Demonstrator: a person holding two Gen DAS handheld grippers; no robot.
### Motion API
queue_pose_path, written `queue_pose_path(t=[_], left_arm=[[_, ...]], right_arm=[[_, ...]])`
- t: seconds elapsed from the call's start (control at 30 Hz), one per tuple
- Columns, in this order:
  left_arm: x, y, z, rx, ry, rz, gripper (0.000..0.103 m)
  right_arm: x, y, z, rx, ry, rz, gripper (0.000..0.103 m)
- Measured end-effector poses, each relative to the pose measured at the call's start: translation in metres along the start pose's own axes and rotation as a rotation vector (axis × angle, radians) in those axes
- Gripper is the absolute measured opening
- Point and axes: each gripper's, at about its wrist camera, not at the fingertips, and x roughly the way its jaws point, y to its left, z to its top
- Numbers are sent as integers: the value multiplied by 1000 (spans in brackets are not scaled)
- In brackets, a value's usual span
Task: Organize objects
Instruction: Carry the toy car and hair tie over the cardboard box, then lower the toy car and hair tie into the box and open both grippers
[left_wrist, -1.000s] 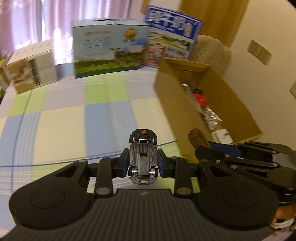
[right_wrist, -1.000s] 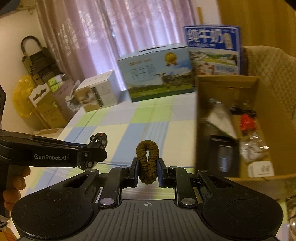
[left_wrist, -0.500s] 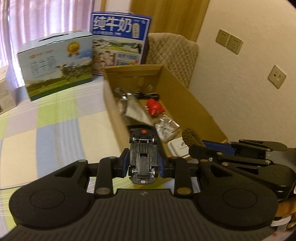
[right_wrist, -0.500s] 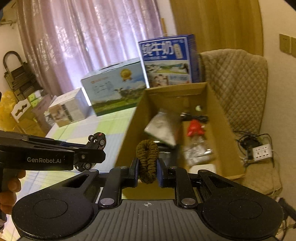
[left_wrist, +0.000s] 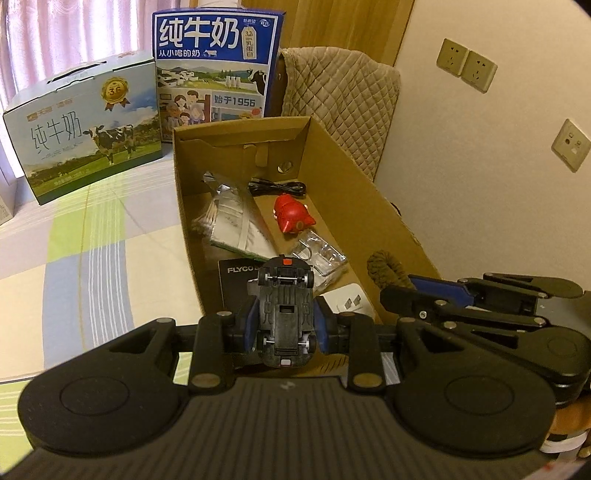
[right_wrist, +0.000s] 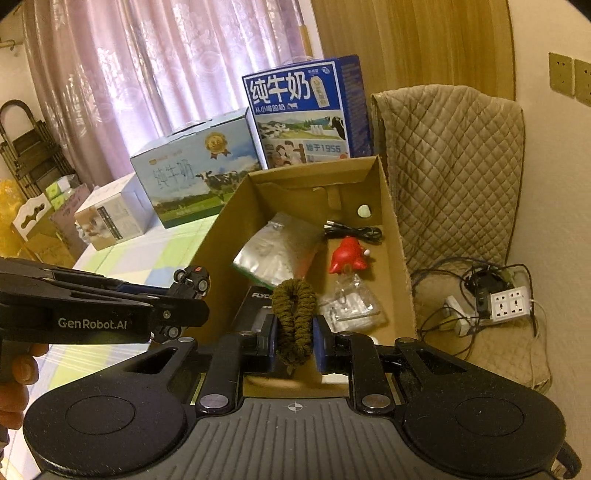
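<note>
My left gripper (left_wrist: 285, 325) is shut on a small black toy car (left_wrist: 286, 314), held underside up over the near end of an open cardboard box (left_wrist: 354, 177). My right gripper (right_wrist: 294, 339) is shut on a loop of brown braided rope (right_wrist: 294, 317), also above the box's near end (right_wrist: 221, 236). In the left wrist view the right gripper (left_wrist: 461, 299) and its rope (left_wrist: 384, 269) sit at the right. In the right wrist view the left gripper (right_wrist: 110, 306) and the car (right_wrist: 192, 280) sit at the left.
Inside the box lie a silver pouch (left_wrist: 236, 221), a black cable (left_wrist: 277, 188), a red toy (left_wrist: 293, 218), a clear plastic bag (left_wrist: 321, 258), a black FLYCO box (left_wrist: 236, 284) and a white item (left_wrist: 347, 301). Milk cartons (left_wrist: 218, 62) stand behind. A power strip (right_wrist: 509, 302) lies on the quilted seat.
Both grippers have swung right from over the checked tablecloth to above the box's near end, still holding the car and the rope.
</note>
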Motion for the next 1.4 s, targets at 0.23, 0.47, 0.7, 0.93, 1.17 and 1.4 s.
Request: queue_pose_path(t=[0.23, 0.47, 0.7, 0.93, 1.17, 1.4], left_arm=[[22, -5, 9, -11, 34, 26, 26], [38, -3, 16, -21, 54, 52, 26], [42, -4, 25, -13, 40, 70, 46], [44, -1, 28, -20, 36, 93, 52], [36, 2, 28, -34, 20, 118, 66], [16, 12, 22, -68, -15, 145, 80]], right_arm=[[16, -15, 7, -2, 28, 15, 16], [29, -26, 11, 6, 47, 26, 16], [36, -31, 14, 9, 54, 42, 16], [42, -34, 14, 9, 71, 57, 17], [49, -26, 14, -35, 73, 74, 50], [47, -23, 15, -55, 68, 93, 55]])
